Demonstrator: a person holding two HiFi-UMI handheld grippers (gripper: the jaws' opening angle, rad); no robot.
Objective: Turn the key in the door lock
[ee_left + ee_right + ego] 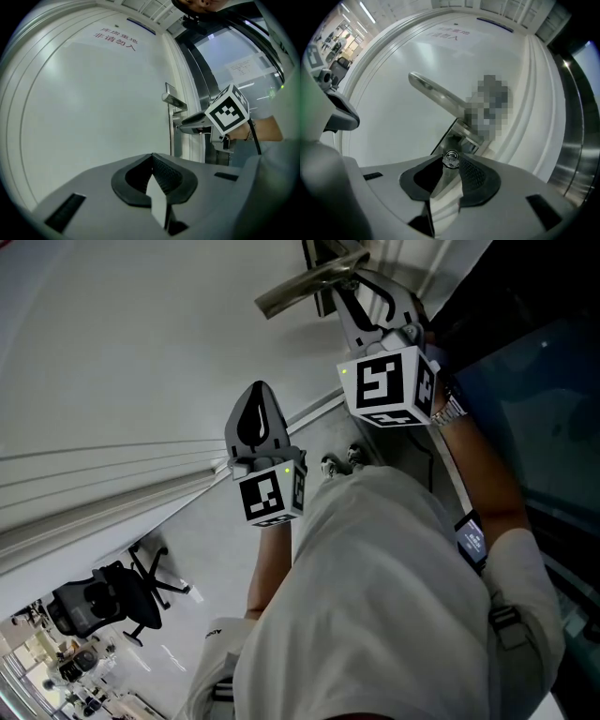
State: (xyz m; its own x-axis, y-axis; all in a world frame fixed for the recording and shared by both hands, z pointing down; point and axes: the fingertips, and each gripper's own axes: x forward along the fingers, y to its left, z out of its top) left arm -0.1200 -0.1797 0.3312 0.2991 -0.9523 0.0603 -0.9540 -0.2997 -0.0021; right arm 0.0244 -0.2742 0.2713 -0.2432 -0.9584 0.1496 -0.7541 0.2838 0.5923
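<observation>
Closest to the head camera, the person's white shirt (375, 615) is seen filling the lower right of the frame, with both forearms reaching toward the white door (141, 352) that occupies the upper left. At upper centre the right gripper (450, 165) is held against the lock, just beneath the lever handle (436, 96). In its own view the key (451, 158) is seen seated in the lock plate (461, 133) at the door's edge, its metal head pinched between the two ribbed pads. The grip is judged to be taken on the key's head so that a roll of the wrist is passed straight into the lock. The left gripper (152, 158) is held apart from the lock, at centre left of the head view, its jaws closed tip to tip on nothing. It is judged to be kept clear so that the working hand is not crowded. The door is shown as a smooth, matt white panel set in a moulded frame, with a notice in red characters (115, 38) near its top. Glazed panels (243, 61) are seen to the right of the frame. At lower left of the head view a pale floor (216, 540) and a black office chair (117, 601) are visible.
</observation>
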